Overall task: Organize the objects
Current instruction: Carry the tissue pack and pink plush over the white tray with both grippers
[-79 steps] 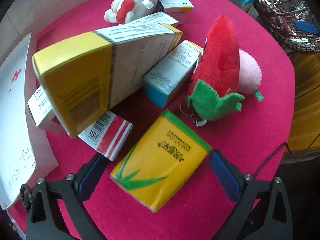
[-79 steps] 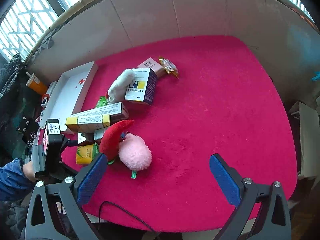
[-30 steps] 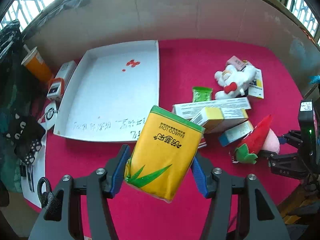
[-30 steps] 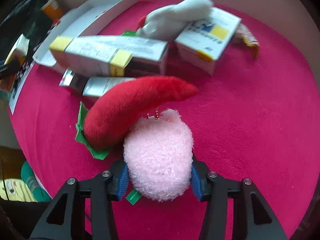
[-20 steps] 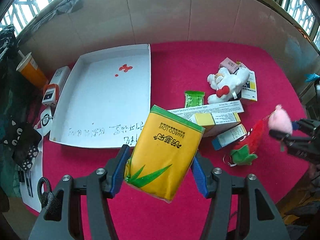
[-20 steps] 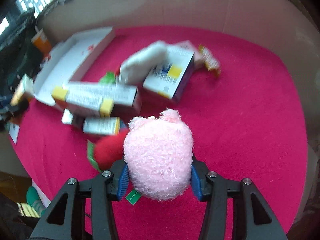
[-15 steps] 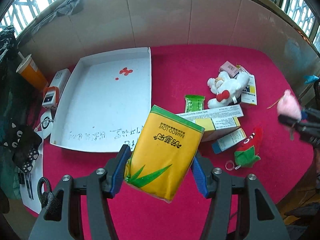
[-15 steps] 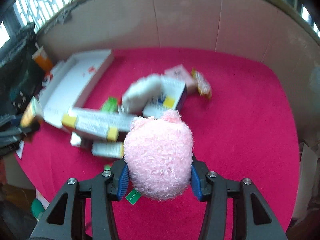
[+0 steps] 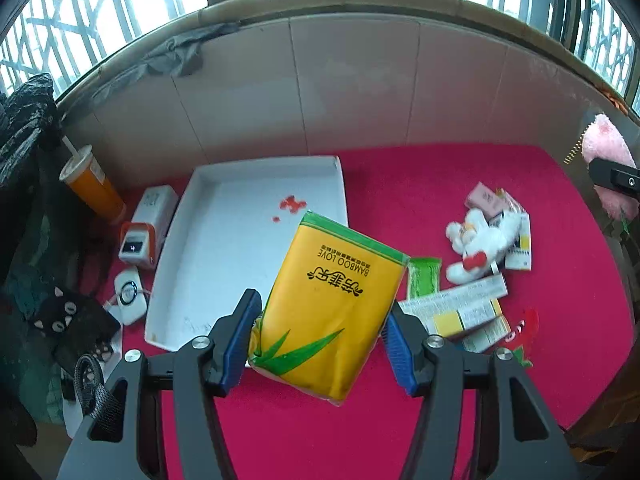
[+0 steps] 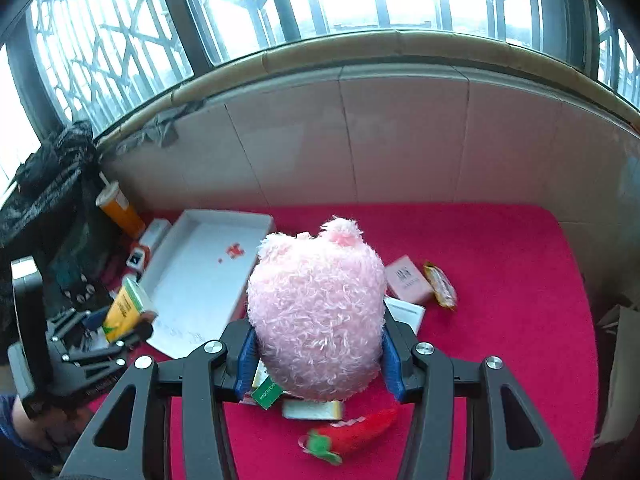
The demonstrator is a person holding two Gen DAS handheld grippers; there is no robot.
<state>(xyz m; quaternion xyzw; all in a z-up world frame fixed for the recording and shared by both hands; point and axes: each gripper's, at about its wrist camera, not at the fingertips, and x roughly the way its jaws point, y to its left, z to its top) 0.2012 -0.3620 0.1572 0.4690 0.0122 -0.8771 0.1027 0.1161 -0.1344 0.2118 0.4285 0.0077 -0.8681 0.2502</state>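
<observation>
Above the desk's left side, my left tool (image 9: 320,336) grips the yellow tissue pack (image 9: 332,312) by its flanks, held over the near edge of the white tray (image 9: 224,248), presumably its destination. My right tool (image 10: 318,356) clamps the pink plush (image 10: 316,312) high above the desk's near edge, clear of the boxes (image 9: 460,312) and the red chili plush (image 10: 352,432) below.

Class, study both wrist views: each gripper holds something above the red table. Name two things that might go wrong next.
1. The yellow tissue pack sits tilted in the left gripper, gripped near its lower end; it might slip out before reaching the white tray.
2. The pink plush fills the right gripper camera's view, hiding much of the clutter below.
</observation>
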